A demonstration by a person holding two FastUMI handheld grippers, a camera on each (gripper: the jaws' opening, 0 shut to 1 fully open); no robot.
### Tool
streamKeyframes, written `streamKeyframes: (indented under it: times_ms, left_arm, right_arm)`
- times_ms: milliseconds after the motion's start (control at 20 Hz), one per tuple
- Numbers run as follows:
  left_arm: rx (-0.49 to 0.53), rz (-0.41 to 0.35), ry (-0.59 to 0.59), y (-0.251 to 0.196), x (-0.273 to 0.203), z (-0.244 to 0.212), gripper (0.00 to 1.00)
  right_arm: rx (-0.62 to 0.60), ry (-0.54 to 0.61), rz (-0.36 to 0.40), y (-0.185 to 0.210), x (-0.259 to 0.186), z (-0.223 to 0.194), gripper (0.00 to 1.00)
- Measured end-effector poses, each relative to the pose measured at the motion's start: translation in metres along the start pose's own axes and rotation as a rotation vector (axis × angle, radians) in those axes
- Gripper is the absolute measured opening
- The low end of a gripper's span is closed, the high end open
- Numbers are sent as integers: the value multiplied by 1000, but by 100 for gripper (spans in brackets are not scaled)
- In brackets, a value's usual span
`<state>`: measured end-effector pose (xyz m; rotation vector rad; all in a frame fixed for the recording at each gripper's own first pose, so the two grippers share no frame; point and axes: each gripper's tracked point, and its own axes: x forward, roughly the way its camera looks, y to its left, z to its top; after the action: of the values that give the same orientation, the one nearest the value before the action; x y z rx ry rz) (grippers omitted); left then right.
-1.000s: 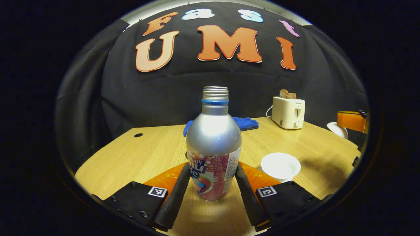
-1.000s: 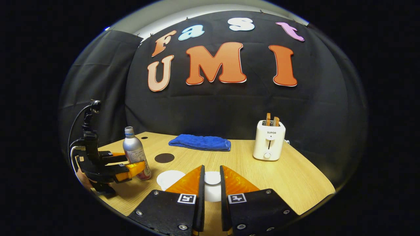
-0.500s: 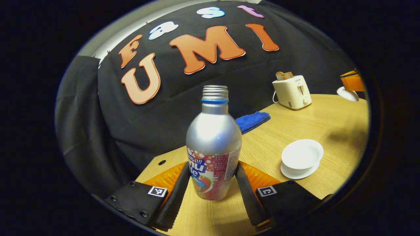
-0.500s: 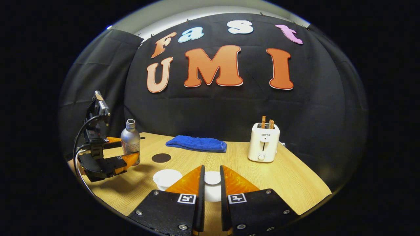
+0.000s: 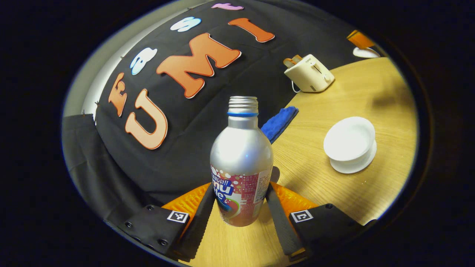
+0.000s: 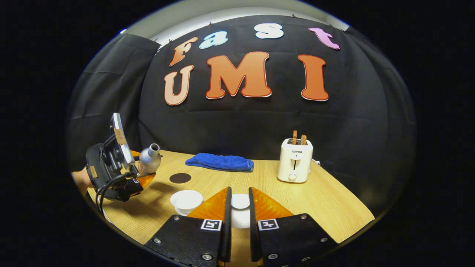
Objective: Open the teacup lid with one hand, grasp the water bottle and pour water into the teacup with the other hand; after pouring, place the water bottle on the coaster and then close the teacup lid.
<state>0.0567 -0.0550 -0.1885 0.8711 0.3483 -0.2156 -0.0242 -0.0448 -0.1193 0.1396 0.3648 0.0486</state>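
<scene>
Water bottle [image 5: 241,163]: silver, uncapped, printed label, tilted above the table toward the open teacup [image 5: 349,139]. Your left gripper [image 5: 240,207]: both fingers clamped on the bottle's label. Your right gripper [image 6: 239,211]: closed narrowly on the white teacup lid [image 6: 240,201]. Wooden table [image 6: 326,200]: dark round coaster [image 6: 180,178], blue cloth [image 6: 219,162], toaster [image 6: 295,160].

- Coaster [image 5: 275,173] mostly hidden behind the water bottle [image 5: 241,163].
- Teacup lid [image 6: 240,211] half covered by the right gripper's fingers [image 6: 225,222].
- Holding hand [image 6: 79,180] cut off at the edge.
</scene>
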Motion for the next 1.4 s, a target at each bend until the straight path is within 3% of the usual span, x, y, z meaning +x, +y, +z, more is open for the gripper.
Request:
streamKeyframes:
  times_ms: [50, 150, 200, 350, 650, 700, 800, 850, 1000, 1050, 1400]
  left_arm:
    - [34, 1, 1, -2, 0, -2, 84]
    - [97, -9, 0, -7, 1, -4, 85]
    - [123, -17, 2, -9, 1, -5, 80]
    - [185, -22, -2, -10, 0, -2, 84]
    - [394, 0, -45, -11, 2, 3, 81]
    - [422, 9, -47, -9, 2, 4, 85]
    - [456, 18, -49, -5, 4, 5, 81]
    - [478, 26, -55, -4, 3, 8, 81]
    - [579, 60, -78, -2, 2, 17, 88]
    - [597, 57, -80, -3, 5, 14, 85]
    - [751, 59, -114, -5, 3, 24, 88]
  right_arm:
    - [1, -1, -1, 0, -1, 0, 17]
    - [4, 2, 0, -1, -2, -1, 21]
    - [0, 1, -4, -2, -2, -2, 21]
    - [0, 4, -16, -5, -2, -3, 21]
    - [8, 2, -46, -13, -5, -4, 21]
    - [7, 3, -46, -13, -6, -6, 21]
    - [3, 10, -51, -16, -5, -9, 21]
    - [5, 14, -49, -17, -5, -10, 17]
    - [16, 12, -52, -19, -7, -11, 21]
    - [16, 15, -52, -20, -7, -12, 21]
    - [17, 24, -63, -25, -8, -18, 21]
